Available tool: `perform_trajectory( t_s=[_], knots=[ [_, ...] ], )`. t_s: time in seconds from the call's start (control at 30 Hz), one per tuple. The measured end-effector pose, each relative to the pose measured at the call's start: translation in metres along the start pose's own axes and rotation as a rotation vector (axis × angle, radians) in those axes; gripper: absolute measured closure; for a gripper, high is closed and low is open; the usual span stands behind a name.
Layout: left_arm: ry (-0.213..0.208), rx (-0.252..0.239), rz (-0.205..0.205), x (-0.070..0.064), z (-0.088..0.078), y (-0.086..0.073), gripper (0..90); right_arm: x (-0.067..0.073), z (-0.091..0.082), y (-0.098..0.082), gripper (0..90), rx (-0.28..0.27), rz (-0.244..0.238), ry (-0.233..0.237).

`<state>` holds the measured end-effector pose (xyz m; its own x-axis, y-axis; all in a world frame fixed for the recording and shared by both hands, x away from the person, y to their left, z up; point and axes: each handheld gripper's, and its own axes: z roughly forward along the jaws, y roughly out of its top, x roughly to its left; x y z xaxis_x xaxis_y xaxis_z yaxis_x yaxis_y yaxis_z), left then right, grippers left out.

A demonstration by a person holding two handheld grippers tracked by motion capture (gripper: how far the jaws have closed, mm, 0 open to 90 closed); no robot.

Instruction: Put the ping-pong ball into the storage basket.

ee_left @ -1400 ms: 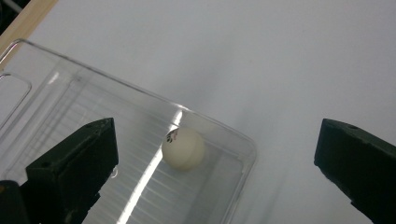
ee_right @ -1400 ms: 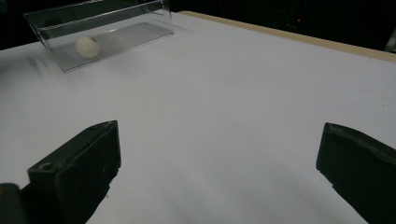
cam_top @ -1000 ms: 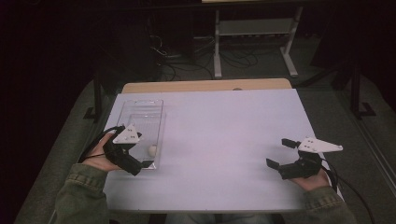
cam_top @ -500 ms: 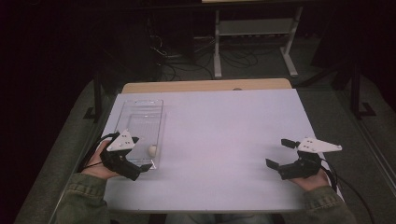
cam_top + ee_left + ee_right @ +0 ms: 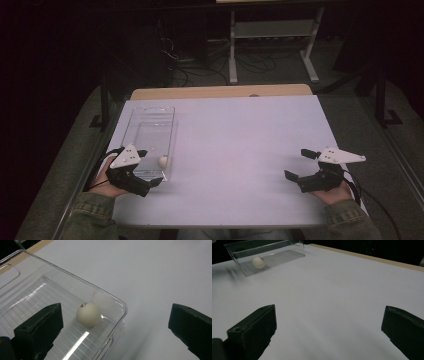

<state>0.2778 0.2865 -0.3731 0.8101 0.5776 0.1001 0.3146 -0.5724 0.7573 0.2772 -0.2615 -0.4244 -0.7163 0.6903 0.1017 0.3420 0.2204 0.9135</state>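
A clear plastic bin [image 5: 149, 131] lies lengthwise on the left of the white table [image 5: 240, 145]. A white ball [image 5: 163, 161] rests inside it at the near right corner. My left gripper [image 5: 147, 169] is at the bin's near end, open, holding nothing. From the left gripper view, the ball [image 5: 88, 314] sits in the bin's corner [image 5: 120, 305], ahead of the left gripper [image 5: 115, 332], whose one jaw is over the bin floor and the other over the bare table. My right gripper [image 5: 299, 164] is open and holds nothing near the table's front right; the right gripper view shows the ball [image 5: 258, 262] far off in the bin [image 5: 275, 255].
The table's far edge is a wooden strip [image 5: 220, 92]. Beyond it on the dark floor stand a metal frame [image 5: 270, 45] and loose cables [image 5: 185, 60]. Wide bare tabletop lies between the two grippers.
My left gripper has drawn back a little toward the near left edge, away from the ball. The ball, the bin and the right gripper have stayed put.
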Motion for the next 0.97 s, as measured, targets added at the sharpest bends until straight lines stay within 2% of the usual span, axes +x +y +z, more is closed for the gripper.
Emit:
perform_trajectory(
  t_s=[0.27,0.63,0.97],
  knots=[
    [0.024,-0.023,-0.026,-0.001,0.004,-0.008,0.0,0.001,0.0,0.0,0.0,0.0,-0.002,0.004],
    [0.085,-0.124,-0.122,0.004,-0.003,-0.023,0.0,0.0,0.001,-0.001,0.0,0.002,0.001,0.009],
    [0.089,-0.126,-0.109,0.003,-0.006,-0.024,0.0,0.0,0.001,-0.001,0.0,0.007,0.002,0.006]
  ],
)
